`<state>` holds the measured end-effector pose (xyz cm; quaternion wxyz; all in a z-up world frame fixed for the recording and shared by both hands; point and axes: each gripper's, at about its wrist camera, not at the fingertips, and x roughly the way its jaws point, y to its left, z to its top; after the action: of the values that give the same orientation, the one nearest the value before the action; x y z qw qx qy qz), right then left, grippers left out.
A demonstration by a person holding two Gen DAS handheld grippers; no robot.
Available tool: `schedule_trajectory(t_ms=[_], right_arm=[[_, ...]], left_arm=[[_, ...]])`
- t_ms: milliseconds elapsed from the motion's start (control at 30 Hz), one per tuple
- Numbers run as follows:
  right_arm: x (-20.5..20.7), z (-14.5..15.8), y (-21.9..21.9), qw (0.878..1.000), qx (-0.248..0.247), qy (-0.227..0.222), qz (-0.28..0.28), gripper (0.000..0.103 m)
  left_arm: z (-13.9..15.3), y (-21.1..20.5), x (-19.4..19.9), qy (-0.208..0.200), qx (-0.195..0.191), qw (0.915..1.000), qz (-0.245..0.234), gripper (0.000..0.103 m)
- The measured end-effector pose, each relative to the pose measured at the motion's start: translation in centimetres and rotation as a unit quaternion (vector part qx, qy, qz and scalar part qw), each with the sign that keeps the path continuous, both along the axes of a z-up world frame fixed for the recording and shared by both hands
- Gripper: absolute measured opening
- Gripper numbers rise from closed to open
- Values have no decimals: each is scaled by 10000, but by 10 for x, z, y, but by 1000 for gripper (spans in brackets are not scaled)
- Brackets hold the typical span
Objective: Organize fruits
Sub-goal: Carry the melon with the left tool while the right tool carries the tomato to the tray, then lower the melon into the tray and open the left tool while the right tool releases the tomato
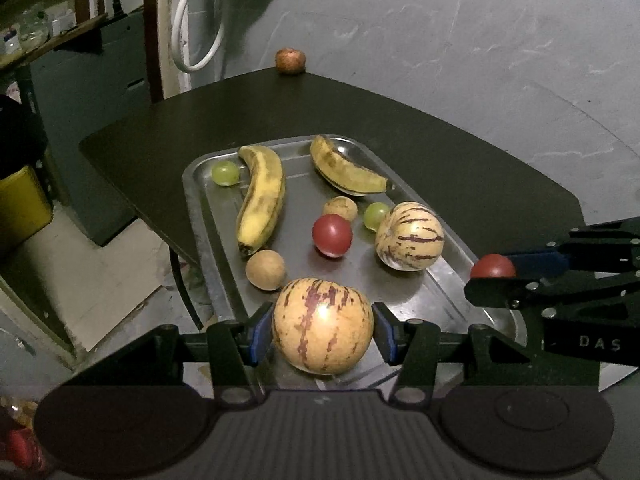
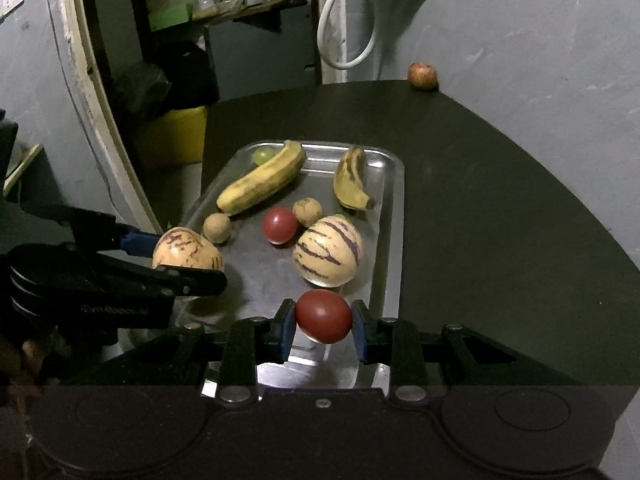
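The left tool (image 1: 323, 334) was closed on a round, smooth, cream melon with purple streaks (image 1: 322, 325) at the near end of the shiny metal tray (image 1: 200, 216), and the right tool (image 2: 324, 326) was clamped on a glossy red tomato (image 2: 324, 321) at the tray's near right. On the tray, the long banana (image 1: 260, 196) ran near to far, its stem near, while the short banana (image 1: 346, 172) lay slanted at the far right. A second striped melon (image 1: 410, 236), another tomato (image 1: 332, 236), two tan round fruits and two green grapes lay between, and an apple (image 1: 291, 61) sat at the dark table's (image 1: 460, 160) far edge.
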<state>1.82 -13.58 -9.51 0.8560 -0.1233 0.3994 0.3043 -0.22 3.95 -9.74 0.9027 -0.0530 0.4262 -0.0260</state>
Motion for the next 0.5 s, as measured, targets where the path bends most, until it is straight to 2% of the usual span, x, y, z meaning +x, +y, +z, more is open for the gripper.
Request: schedule_trajectory(t_ms=[200,500], right_arm=[[9,-13,4,9997,-120,33,233,31],[10,-25,8,9989,-232,85,407,31]], left_arm=[[-6,4,5,125,-142,9997,148,56],[-7,2,8,146,-116,9997,174,56]])
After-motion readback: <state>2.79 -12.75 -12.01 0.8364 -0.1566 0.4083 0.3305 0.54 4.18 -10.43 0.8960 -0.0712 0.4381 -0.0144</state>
